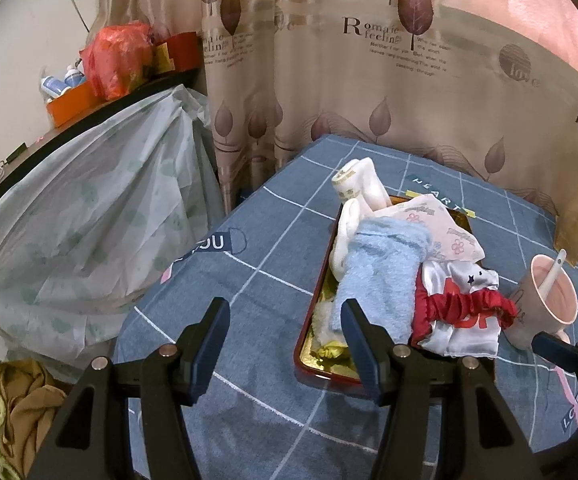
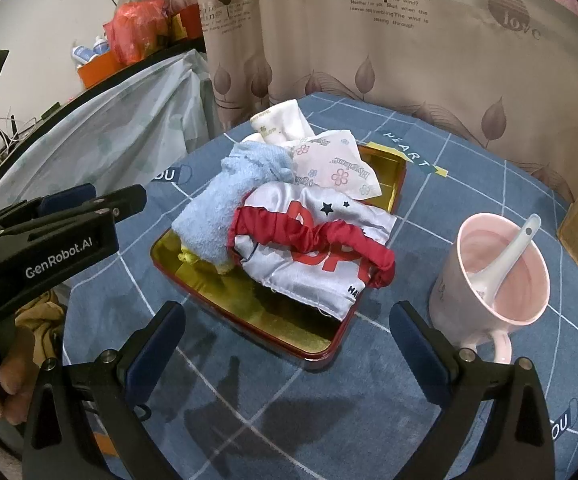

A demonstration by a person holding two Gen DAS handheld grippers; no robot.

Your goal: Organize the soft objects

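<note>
The curtain (image 2: 369, 40) behind the bench carries printed lines: "Romantic feeling", then "Who has seen the wind?", and a round mark reading "love". The blue grid cloth (image 2: 249, 400) covering the bench has "HEART" printed beyond the tray and a fragment "OU" to the tray's left. The left hand-held gripper (image 2: 89, 208), seen side-on from the right wrist view, is stamped "GenRobot.AI".

The soft things sit heaped in a red-rimmed tin tray (image 2: 329, 354) with a gold inside. On top lies a white satin cloth (image 2: 321, 280) with big red letters, only partly legible, two small dark stars and a ruched red band (image 2: 313, 236). Beside it is a light blue towel (image 1: 381, 272), a tissue pack (image 2: 333, 168) with flower prints and script I cannot read, and white socks (image 1: 361, 184) with a patterned cuff at the far end. Something yellow (image 2: 197, 258) peeks from under the towel.

The left hand-held gripper (image 1: 285, 344) has its jaws spread wide and empty, hovering at the tray's near left corner, its right finger in front of the towel's near edge. The right hand-held gripper (image 2: 289, 344) is also spread wide and empty, just short of the tray's near edge, with a pink mug (image 2: 489, 280) holding a white spoon (image 2: 509, 252) to its right.
</note>
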